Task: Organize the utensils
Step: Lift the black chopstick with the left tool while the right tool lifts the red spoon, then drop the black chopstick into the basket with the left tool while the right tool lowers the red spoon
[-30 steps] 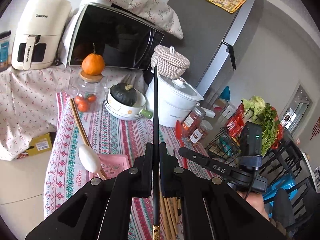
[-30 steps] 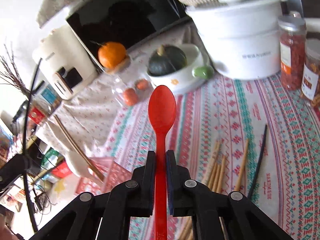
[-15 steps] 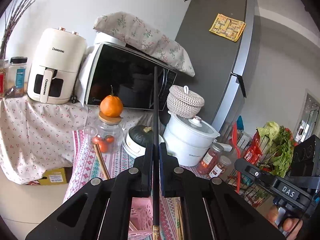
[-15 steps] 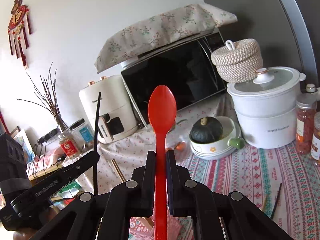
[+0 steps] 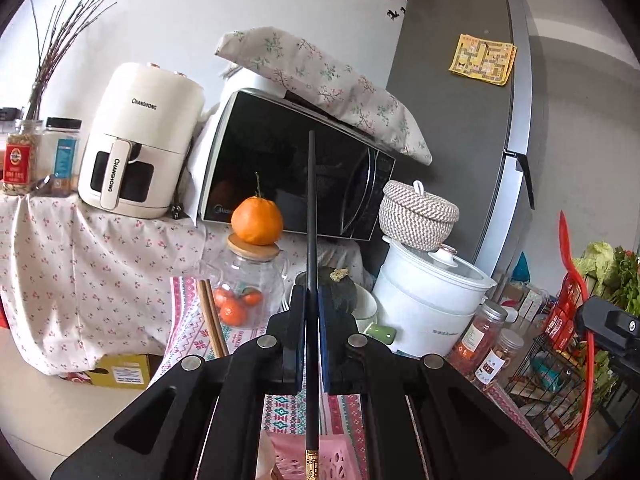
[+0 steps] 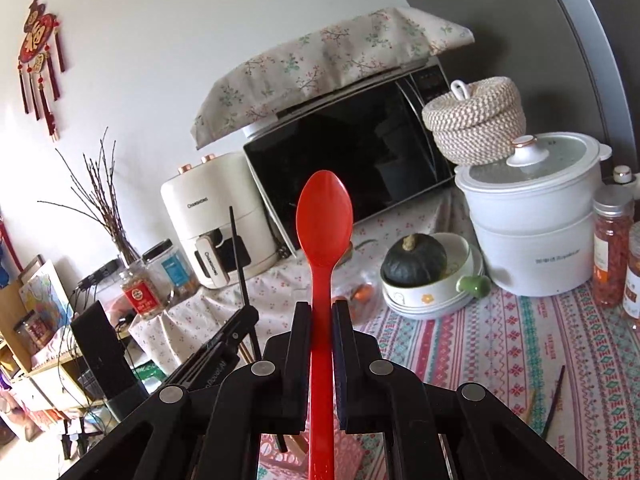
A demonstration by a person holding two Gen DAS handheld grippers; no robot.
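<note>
My left gripper [image 5: 312, 300] is shut on a black chopstick [image 5: 311, 216] that stands upright, its gold-banded end pointing down over a pink basket [image 5: 332, 460]. My right gripper [image 6: 321, 312] is shut on a red plastic spoon [image 6: 324, 216], bowl up. The left gripper [image 6: 240, 320] with its chopstick shows at the left of the right wrist view; the red spoon [image 5: 570, 264] shows at the right edge of the left wrist view. The pink basket [image 6: 352, 456] lies below the right gripper. A black chopstick [image 6: 554, 400] lies on the patterned tablecloth [image 6: 520, 344].
Behind stand a white air fryer [image 5: 140, 140], a microwave [image 5: 288, 168], a glass jar topped with an orange [image 5: 256, 220], a bowl holding a dark squash [image 6: 416, 260], a white pot [image 6: 532, 220] and spice jars [image 6: 612, 248]. Brown chopsticks [image 5: 212, 320] lean at the left.
Both grippers have tilted up and risen from the table, each keeping its utensil. The view now faces the appliances and wall instead of the tablecloth.
</note>
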